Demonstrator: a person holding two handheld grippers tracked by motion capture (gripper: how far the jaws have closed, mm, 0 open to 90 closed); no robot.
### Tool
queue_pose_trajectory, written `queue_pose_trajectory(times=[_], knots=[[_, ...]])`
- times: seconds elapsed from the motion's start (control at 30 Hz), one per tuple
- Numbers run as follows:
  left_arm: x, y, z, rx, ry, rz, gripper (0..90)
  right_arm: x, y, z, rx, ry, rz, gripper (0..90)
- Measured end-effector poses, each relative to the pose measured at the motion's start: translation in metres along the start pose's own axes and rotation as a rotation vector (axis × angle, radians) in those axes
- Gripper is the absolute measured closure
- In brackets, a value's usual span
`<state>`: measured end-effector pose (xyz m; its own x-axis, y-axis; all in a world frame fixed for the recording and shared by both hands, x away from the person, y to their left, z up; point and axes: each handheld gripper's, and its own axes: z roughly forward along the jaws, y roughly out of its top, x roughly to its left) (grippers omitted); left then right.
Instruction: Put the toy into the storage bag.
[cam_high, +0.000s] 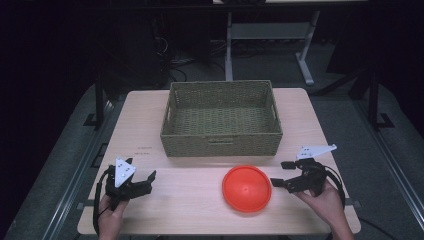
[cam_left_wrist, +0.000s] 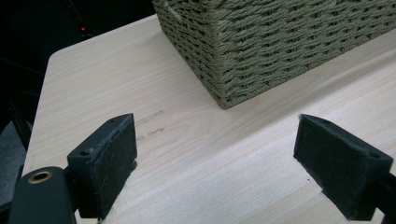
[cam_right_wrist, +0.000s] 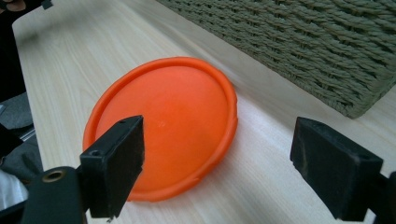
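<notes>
An orange disc is seen lying on the surface before a woven basket, just beside the wide-open, empty right hand-held gripper; the left hand-held gripper is likewise held open and empty.

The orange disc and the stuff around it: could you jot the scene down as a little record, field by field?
Main thing: orange disc, lying flat on the table, touched by neither gripper
Container: woven basket, nothing seen inside, standing behind the disc
Right hand-held gripper: open, just right of the disc, jaws pointing at it
Left hand-held gripper: open, over bare table at the near left, holding nothing
Likely next move: probably the right gripper closes on the disc's rim
</notes>
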<state>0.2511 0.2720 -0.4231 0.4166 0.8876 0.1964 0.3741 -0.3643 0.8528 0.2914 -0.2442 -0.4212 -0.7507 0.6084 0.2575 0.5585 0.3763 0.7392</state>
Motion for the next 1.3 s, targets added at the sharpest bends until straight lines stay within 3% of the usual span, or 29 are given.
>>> queue_pose_trajectory(times=[0.4, 0.6, 0.73, 1.07, 1.3], knots=[[0.0, 0.001, 0.0, -0.001, -0.003, 0.0, 12.8, 0.008, 0.016, 0.019, 0.047, 0.004, -0.039, 17.1], [-0.002, 0.001, 0.001, 0.003, -0.012, 0.005, 12.8, 0.009, 0.015, 0.03, 0.077, 0.005, -0.039, 19.5], [-0.003, 0.002, 0.002, 0.0, -0.021, 0.013, 12.8, 0.006, 0.012, 0.036, 0.101, -0.015, -0.001, 22.9], [-0.005, 0.002, 0.003, -0.002, -0.029, 0.018, 12.8, 0.003, 0.008, 0.054, 0.164, -0.026, 0.026, 29.8], [-0.006, 0.002, 0.003, 0.0, -0.034, 0.027, 12.8, 0.001, 0.004, 0.054, 0.168, -0.014, 0.046, 33.8]])
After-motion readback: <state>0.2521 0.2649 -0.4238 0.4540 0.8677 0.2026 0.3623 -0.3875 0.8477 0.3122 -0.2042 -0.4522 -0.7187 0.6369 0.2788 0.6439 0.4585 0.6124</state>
